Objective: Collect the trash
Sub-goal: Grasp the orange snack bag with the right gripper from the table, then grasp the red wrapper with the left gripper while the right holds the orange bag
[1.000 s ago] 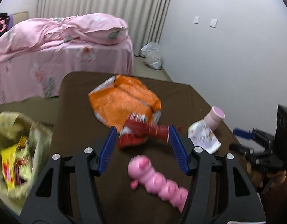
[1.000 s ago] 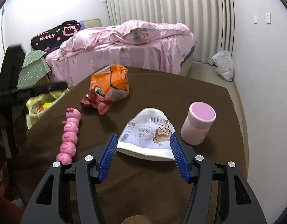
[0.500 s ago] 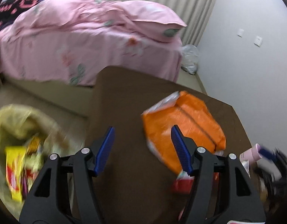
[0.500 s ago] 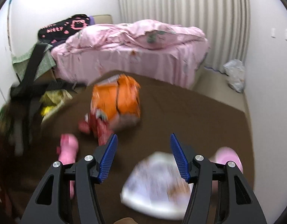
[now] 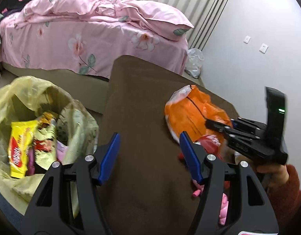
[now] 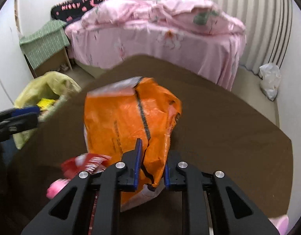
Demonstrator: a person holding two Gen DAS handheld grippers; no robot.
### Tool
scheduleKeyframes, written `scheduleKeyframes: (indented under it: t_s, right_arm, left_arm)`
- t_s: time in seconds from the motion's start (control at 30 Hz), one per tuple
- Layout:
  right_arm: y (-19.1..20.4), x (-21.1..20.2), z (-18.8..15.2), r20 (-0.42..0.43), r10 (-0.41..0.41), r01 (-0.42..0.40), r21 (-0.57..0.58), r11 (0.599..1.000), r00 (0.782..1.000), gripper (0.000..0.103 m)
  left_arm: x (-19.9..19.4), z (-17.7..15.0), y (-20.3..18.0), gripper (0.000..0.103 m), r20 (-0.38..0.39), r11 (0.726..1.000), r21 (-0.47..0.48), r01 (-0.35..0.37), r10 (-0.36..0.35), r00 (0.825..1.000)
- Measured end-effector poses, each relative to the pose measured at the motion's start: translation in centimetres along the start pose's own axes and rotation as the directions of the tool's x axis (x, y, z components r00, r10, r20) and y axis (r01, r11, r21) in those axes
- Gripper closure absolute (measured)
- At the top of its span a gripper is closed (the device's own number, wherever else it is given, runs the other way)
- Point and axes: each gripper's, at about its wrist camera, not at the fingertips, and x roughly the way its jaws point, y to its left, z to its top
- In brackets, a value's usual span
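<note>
A large orange snack bag (image 6: 130,117) lies on the brown table (image 6: 228,129). My right gripper (image 6: 151,163) is shut on the near end of the orange bag; it also shows in the left wrist view (image 5: 219,125) against the bag (image 5: 189,113). A red wrapper (image 6: 85,162) lies just left of it. My left gripper (image 5: 148,152) is open and empty above the table's left part. A yellow trash bag (image 5: 32,121) holding wrappers stands beside the table's left edge, also in the right wrist view (image 6: 44,88).
A pink caterpillar toy (image 5: 222,209) lies near my left gripper's right finger. A pink bed (image 5: 91,39) stands beyond the table, a green-covered nightstand (image 6: 44,45) to its left. A white plastic bag (image 6: 269,82) sits on the floor by the curtain.
My right gripper moved forward from the white packet to the orange bag and closed on it. My left gripper swung left toward the trash bag, staying open.
</note>
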Motion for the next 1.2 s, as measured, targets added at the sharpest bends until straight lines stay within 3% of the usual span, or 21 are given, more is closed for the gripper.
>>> scheduleKeyframes:
  t_s: [0.1,0.3,0.47,0.6,0.73,0.9,1.03,1.13,1.2]
  right_arm:
    - [-0.9,-3.6,-0.5,0.089,-0.021,0.016,0.053,0.998,0.996,0.087]
    - [-2.9,-9.9,-1.9,0.21,-0.159,0.134,0.13,0.982,0.965,0.089]
    - [-3.5,-11.3,-4.7,0.171,-0.134,0.105,0.166,0.981,0.976,0.089]
    - [-3.3,-12.3,-7.8,0.147,-0.17,0.144,0.169,0.975,0.974,0.089]
    - [-4.1,-14.3,-11.0,0.158,-0.13,0.088,0.249,0.964,0.979,0.089]
    - [-4.1,-15.9,-14.0,0.15,-0.138,0.097,0.254,0.962,0.979,0.089]
    - [-5.1,-15.6,-16.6,0.091,-0.135,0.102,0.3,0.948,0.987,0.089]
    - [-6.0,-15.3,-18.4,0.07,-0.132,0.1,0.345,0.933,0.989,0.087]
    - [-6.3,-15.2,-18.9,0.071,-0.125,0.09,0.37,0.925,0.99,0.078]
  left_arm:
    - [0.5,-0.3,-0.5,0.043,-0.013,1.0,0.007,0.031,-0.03,0.999]
    - [0.2,-0.9,-1.4,0.043,-0.012,0.998,0.038,0.051,-0.05,0.999]
    - [-0.1,-1.0,-2.3,0.043,-0.012,0.997,0.055,0.056,-0.056,0.998]
    - [-0.1,-1.0,-4.1,0.042,-0.021,0.99,0.116,0.073,-0.072,0.997]
    - [0.9,-1.0,-6.7,0.042,-0.064,0.971,0.202,0.13,-0.12,0.991]
    - [2.4,-1.3,-10.0,0.042,-0.115,0.945,0.275,0.176,-0.15,0.982]
    - [4.2,-1.4,-11.8,0.042,-0.161,0.913,0.366,0.182,-0.13,0.978]
    - [6.1,-1.4,-12.7,0.042,-0.241,0.907,0.386,0.168,-0.076,0.968]
    - [7.6,-1.5,-13.4,0.042,-0.278,0.904,0.401,0.148,-0.033,0.96]
